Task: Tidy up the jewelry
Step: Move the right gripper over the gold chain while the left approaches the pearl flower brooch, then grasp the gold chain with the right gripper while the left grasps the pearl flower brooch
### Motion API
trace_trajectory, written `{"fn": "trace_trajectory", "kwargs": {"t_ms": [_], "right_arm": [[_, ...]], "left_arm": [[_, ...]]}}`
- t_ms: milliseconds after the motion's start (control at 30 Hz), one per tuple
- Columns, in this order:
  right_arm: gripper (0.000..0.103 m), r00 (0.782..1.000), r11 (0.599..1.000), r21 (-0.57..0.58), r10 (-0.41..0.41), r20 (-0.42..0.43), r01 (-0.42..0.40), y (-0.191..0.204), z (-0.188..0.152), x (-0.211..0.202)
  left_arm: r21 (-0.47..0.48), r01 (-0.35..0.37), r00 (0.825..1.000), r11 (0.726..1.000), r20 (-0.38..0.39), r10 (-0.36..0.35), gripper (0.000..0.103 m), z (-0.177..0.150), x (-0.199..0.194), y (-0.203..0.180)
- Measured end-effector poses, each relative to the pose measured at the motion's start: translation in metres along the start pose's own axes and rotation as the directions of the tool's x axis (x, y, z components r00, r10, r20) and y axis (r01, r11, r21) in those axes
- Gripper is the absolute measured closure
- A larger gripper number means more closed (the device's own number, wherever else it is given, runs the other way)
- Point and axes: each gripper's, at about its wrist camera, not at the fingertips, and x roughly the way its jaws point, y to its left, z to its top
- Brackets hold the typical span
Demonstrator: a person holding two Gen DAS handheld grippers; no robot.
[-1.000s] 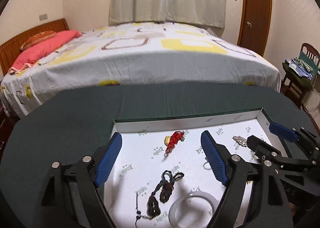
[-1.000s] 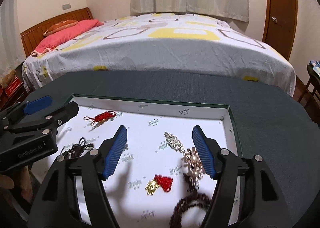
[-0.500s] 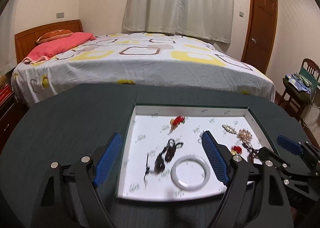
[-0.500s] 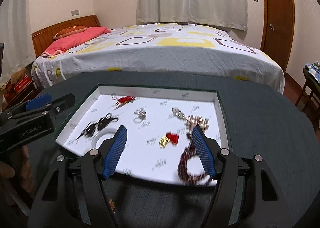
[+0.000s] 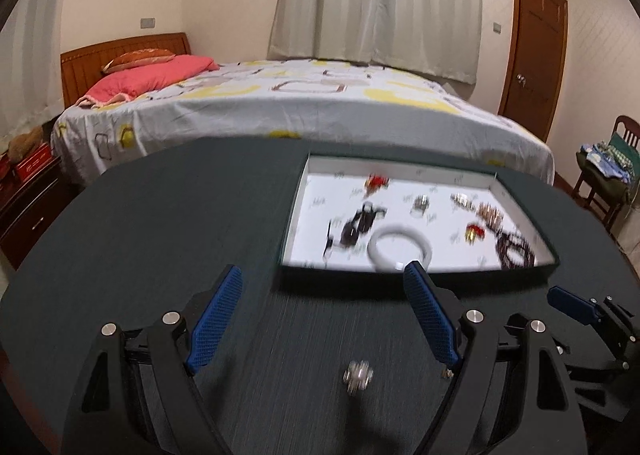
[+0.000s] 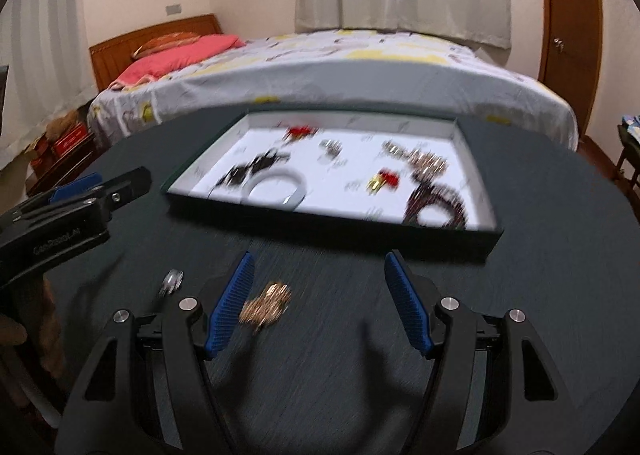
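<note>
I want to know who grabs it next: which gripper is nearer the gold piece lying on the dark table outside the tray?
Right. The gold piece lies between the right gripper fingers, beside its left fingertip; the left gripper hovers off to the side.

Both wrist views look low across the table (image 5: 140, 239), sharing the tray (image 5: 416, 269) and bed (image 6: 360, 67).

A shallow dark-green tray with a white printed lining (image 6: 476, 211) lies flat on the dark desk (image 6: 320, 355); inside it, near the front wall, rest a white bangle (image 6: 274, 185) and a dark beaded bracelet (image 6: 436, 203); a red-and-gold charm (image 6: 383, 180) lies between them; a small silver ring (image 5: 358, 375) and a gold chain cluster (image 6: 267, 302) lie on the desk in front of the tray.
</note>
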Motion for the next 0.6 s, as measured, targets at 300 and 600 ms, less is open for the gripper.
{"fn": "trace_trajectory", "kwargs": {"t_ms": [300,600], "right_arm": [[0.044,0.993,0.999,-0.008,0.051,-0.11,-0.052,0.017,-0.02,0.017],[0.045,0.984,0.998,-0.001,0.066,-0.164,-0.067,0.025,-0.018,0.03]], "left_arm": [[0.001,-0.042,0.997,0.999,-0.072,0.042,0.023,-0.033,-0.002,0.004],[-0.005,-0.055,0.994,0.998,-0.094,0.055,0.023,-0.039,0.001,0.01]]}}
